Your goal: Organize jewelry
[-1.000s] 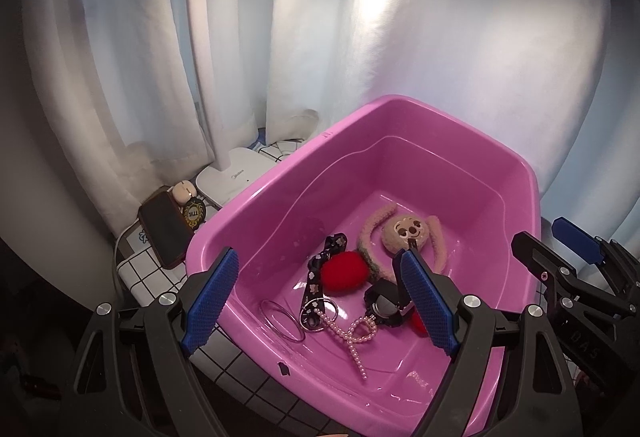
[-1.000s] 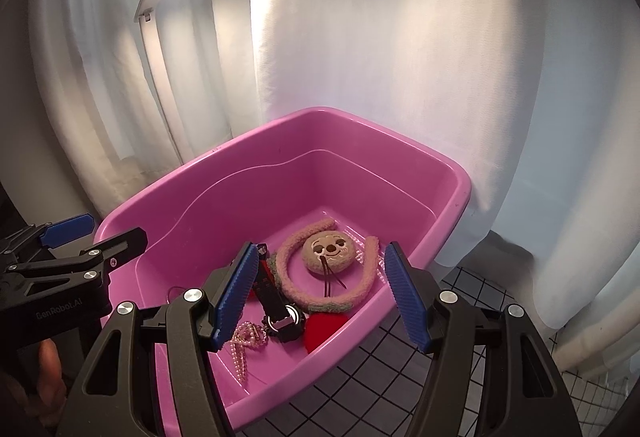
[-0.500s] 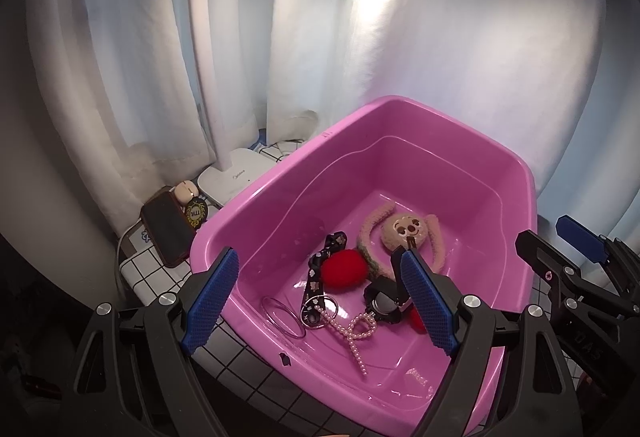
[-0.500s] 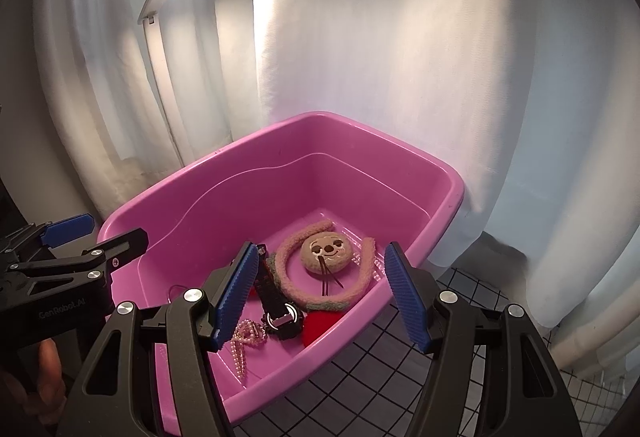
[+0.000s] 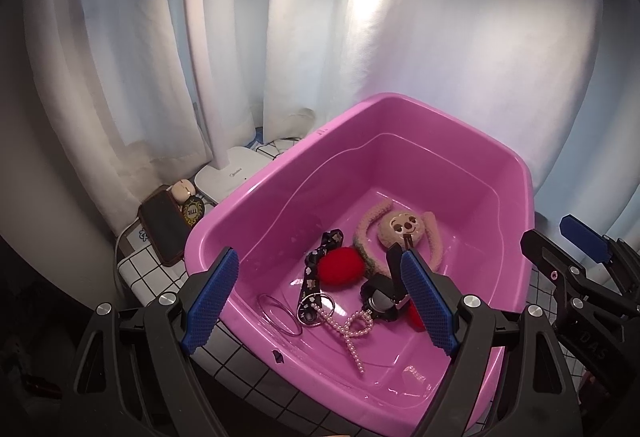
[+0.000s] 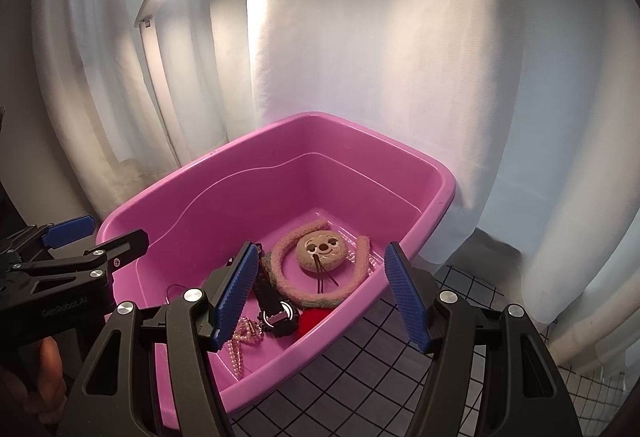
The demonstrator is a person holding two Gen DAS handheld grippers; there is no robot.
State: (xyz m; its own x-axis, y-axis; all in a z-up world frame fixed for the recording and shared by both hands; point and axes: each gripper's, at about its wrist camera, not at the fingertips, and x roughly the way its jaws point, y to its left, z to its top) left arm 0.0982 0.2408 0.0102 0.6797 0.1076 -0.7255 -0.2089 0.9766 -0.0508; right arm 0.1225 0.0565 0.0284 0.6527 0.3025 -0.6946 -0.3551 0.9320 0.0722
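The left gripper (image 5: pixel 320 297) and the right gripper (image 6: pixel 324 293) both stand released, empty, above the pink tub (image 5: pixel 520 173). The jewelry lies low in the tub: a pearl string (image 5: pixel 352 329), bangles (image 5: pixel 280 315), a plush headband (image 6: pixel 320 253). Only the left view shows the phone (image 5: pixel 162 229) and the lamp base (image 5: pixel 228 177) at middle left; only the right view shows a hand (image 6: pixel 40 377) at lower left.

A pink plastic tub (image 5: pixel 256 197) is shown holding the jewelry on its floor: a beige plush face charm (image 5: pixel 404 227) with long looped ears, a red felt pompom (image 5: pixel 340 269), a black patterned strap (image 5: pixel 314 277), a thin clear bangle (image 5: pixel 280 315), a pearl strand (image 5: pixel 352 333) lying looped, and a black watch (image 6: pixel 276 301).
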